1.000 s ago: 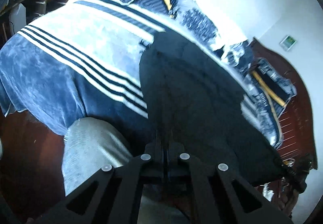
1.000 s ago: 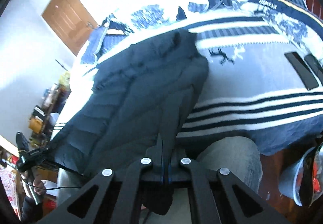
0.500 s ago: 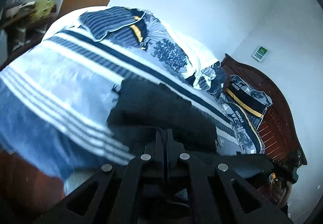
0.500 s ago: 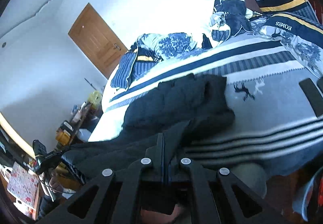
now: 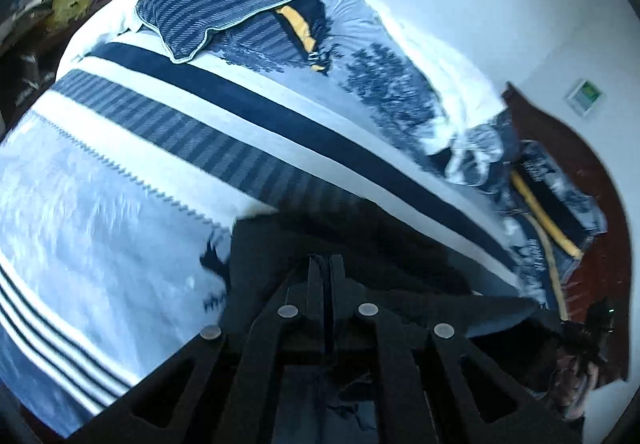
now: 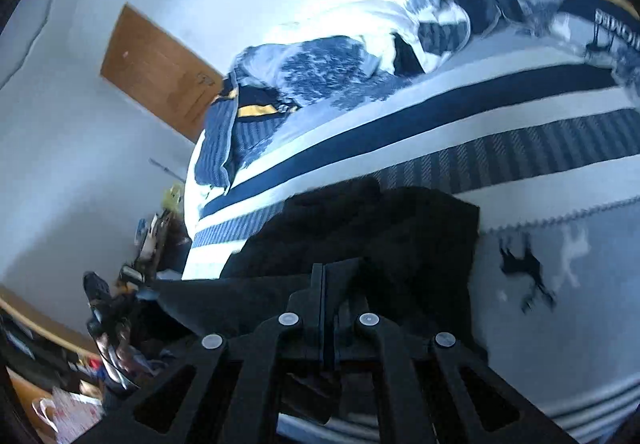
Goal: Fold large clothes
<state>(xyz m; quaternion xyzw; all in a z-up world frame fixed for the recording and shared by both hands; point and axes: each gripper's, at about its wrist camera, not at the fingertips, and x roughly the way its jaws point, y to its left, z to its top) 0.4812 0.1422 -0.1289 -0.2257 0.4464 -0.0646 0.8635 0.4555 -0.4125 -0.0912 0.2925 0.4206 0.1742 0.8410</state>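
Observation:
A black padded jacket (image 5: 360, 244) lies bunched on the blue and white striped bedspread (image 5: 120, 184); it also shows in the right wrist view (image 6: 384, 228). My left gripper (image 5: 326, 264) is shut on one end of the jacket's near edge. My right gripper (image 6: 324, 272) is shut on the other end. The edge (image 6: 240, 296) is stretched between the two and held above the bed, over the rest of the jacket. The other gripper and its hand show at the far side of each view.
Pillows and a crumpled quilt (image 5: 280, 4) lie along the far side of the bed. A dark wooden headboard (image 5: 560, 132) stands at the right. A brown door (image 6: 156, 72) and a cluttered shelf (image 6: 156, 236) are at the left.
Both grippers have lifted the jacket's near edge and carried it forward over the bed. The jacket, spread flat before, is now doubled on itself.

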